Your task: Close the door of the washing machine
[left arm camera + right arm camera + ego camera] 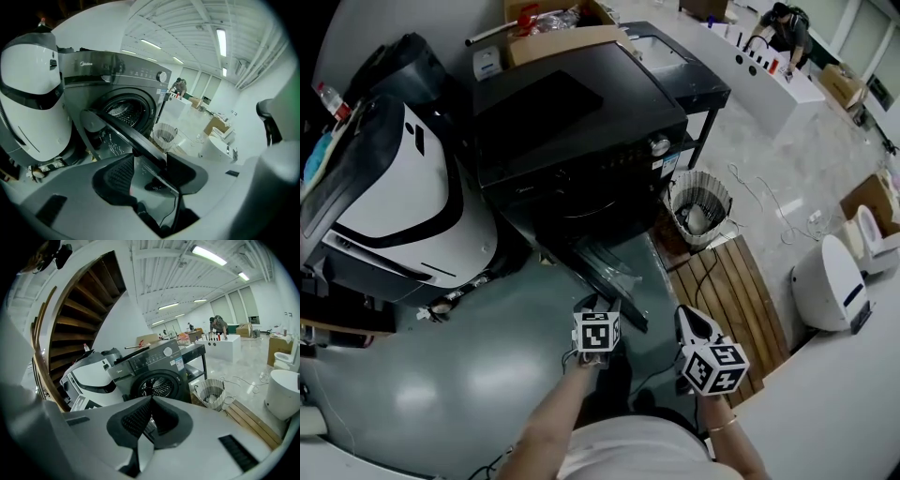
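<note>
We are facing the washing machine (581,141), standing ahead of both claws, its door (124,131) hanging wide open toward us. We are holding the left claw (150,168) with jaws apart, the door's edge running between them, unpinched. The right claw (151,401) is hovering just beside it, jaws together, empty. We judge the closing is starting; next we should be pushing that edge away until it latches

Both arms reach forward, side by side. The left gripper (149,172) tips steeply down, jaws well apart. The right gripper (151,404) angles down more gently, jaws pressed together. Bare left forearm (546,424) and right wrist (729,433) show at the lower edge.
</note>
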A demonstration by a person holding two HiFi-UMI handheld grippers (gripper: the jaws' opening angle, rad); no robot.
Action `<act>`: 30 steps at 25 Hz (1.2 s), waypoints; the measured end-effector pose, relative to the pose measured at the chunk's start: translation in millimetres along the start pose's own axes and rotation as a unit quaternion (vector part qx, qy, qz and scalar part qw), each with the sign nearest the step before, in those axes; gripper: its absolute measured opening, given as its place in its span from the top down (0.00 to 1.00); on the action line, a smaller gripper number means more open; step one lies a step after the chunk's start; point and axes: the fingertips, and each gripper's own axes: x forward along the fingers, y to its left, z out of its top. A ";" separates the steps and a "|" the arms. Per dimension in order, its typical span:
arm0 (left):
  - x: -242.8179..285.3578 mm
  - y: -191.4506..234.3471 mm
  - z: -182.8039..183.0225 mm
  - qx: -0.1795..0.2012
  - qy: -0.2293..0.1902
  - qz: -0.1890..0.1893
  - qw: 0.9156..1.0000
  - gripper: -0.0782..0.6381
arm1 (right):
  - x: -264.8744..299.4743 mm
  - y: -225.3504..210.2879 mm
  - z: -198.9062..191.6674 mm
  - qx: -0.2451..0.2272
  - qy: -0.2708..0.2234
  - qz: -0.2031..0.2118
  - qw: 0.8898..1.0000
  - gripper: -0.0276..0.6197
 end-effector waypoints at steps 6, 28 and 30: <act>22.3 -14.5 27.7 0.031 0.014 -0.033 0.999 0.56 | 13.4 3.3 11.1 0.001 -0.010 -0.012 1.000 0.95; 79.9 -39.6 107.8 0.082 0.022 -0.082 0.993 0.57 | 60.6 -42.8 31.4 0.053 -0.009 -0.045 0.998 0.95; 87.7 -42.3 114.7 0.081 0.018 -0.079 0.993 0.57 | 70.6 -54.3 32.5 0.053 -0.006 -0.044 0.998 0.95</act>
